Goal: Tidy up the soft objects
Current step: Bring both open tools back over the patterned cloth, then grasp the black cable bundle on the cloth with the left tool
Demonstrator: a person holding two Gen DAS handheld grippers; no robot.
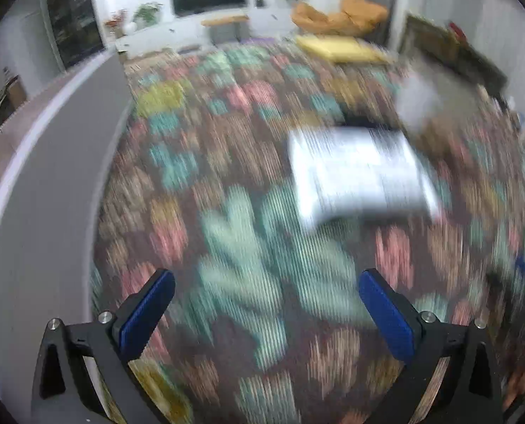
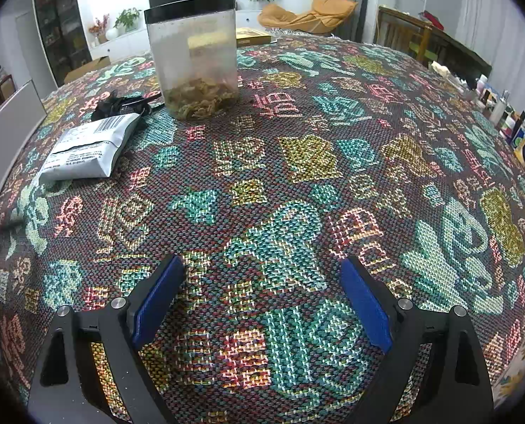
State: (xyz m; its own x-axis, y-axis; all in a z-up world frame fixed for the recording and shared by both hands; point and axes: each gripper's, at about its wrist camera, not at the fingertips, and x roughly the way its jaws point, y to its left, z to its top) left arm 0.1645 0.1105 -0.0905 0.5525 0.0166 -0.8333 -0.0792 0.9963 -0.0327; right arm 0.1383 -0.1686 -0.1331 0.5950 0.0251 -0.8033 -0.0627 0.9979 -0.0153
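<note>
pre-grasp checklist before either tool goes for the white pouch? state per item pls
1. Left tool empty and open: ok, nothing between the blue pads.
2. Right tool empty and open: ok, only patterned tablecloth beneath it.
3. White pouch located: ok, lying flat on the cloth, left of the right tool's view.
4. Left wrist view sharp enough to aim: not ok, heavily blurred; pouch edges smeared.
5. Clearance around pouch: not ok, a black item touches its far end and the clear jar stands close behind.
6. Pouch sealed: cannot tell.
</note>
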